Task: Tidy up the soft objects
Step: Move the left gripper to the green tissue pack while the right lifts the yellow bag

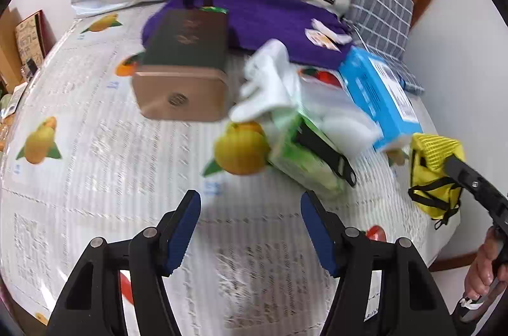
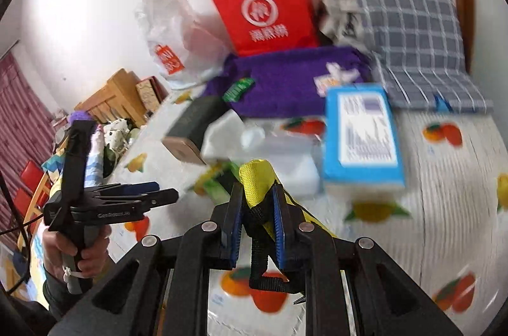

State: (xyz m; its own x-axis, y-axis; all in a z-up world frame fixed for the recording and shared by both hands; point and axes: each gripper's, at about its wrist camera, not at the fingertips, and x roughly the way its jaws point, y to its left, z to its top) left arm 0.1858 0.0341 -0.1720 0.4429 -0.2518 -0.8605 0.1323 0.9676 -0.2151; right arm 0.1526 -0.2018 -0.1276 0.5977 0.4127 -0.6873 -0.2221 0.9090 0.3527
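Pouch [image 2: 257,177], yellow mesh, black straps, clenched between right gripper [image 2: 254,228] fingers and lifted off the table [image 2: 444,177], likely for sorting; left gripper [image 1: 250,228] spread, holding nothing, near the green pack [image 1: 304,158]

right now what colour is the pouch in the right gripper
Yellow mesh pouch with black straps; clearest in the right wrist view.

The yellow mesh pouch [image 2: 257,177] with black straps hangs off the table, pinched between two blue pads. A purple knitted cloth [image 1: 270,18] lies spread at the back of the table. A white glove [image 1: 270,82] sits crumpled just in front of it, near a green tissue pack [image 1: 301,158] (its wrapper tilted, details blurred). A grey checked cloth [image 1: 381,9] lies folded at the far right.
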